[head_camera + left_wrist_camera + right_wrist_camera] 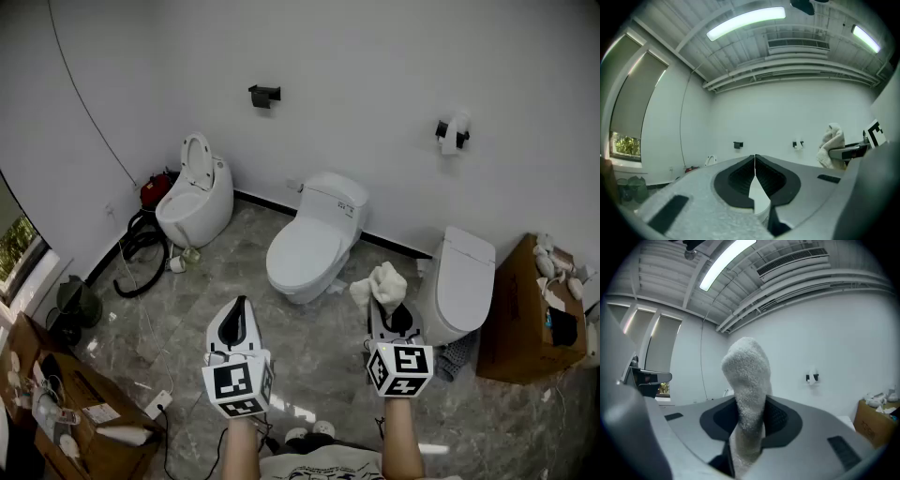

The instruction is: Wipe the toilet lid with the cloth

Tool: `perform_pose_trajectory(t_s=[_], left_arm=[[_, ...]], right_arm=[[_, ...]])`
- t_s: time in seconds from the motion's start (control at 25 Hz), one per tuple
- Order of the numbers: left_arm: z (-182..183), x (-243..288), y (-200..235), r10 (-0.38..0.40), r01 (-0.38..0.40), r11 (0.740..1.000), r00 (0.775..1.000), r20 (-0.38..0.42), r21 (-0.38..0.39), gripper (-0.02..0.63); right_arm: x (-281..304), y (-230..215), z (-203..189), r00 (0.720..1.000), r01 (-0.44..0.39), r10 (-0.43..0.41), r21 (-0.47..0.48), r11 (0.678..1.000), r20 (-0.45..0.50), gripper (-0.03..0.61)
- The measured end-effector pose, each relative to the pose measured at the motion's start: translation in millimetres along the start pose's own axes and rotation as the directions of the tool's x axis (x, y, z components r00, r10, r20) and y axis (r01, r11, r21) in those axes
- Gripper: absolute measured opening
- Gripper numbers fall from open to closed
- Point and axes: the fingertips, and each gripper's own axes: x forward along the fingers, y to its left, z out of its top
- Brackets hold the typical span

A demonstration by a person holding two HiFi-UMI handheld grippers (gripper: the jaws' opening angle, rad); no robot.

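Here, cloth [746, 380] pinched in right hand-held gripper [746, 425], bunched beyond its tips.

Cloth [746, 380]: white, nubbly terry, bunched into a thick roll. It is pinched between the jaws of the right gripper [750, 401]. A rounded lump stands up past the jaw tips and a narrower tail hangs down behind them. In the head view it is held aloft between two of the toilets, touching neither.

Three white toilet lids are in view; cannot tell which one the task means.
- Middle lid [302, 251]: broad oval, glossy, closed flat on its bowl.
- Right-hand lid [466, 281]: long with rounded corners, closed, nearest the cloth.
- Left-hand lid [197, 157]: tipped up, roughly upright, bowl open, farthest from the cloth.
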Motion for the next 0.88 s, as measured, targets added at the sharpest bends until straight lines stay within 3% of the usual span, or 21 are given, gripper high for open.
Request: perform_pose_trajectory(t_s=[0.88], left_arm=[[-12, 11, -11, 0.003, -0.003, 1.0, 1.0, -0.014, 0.002, 0.011]], right_arm=[[10, -16, -4, 1.0, -0.007, 0.006, 0.02, 1.0, 0.014, 0.114]])
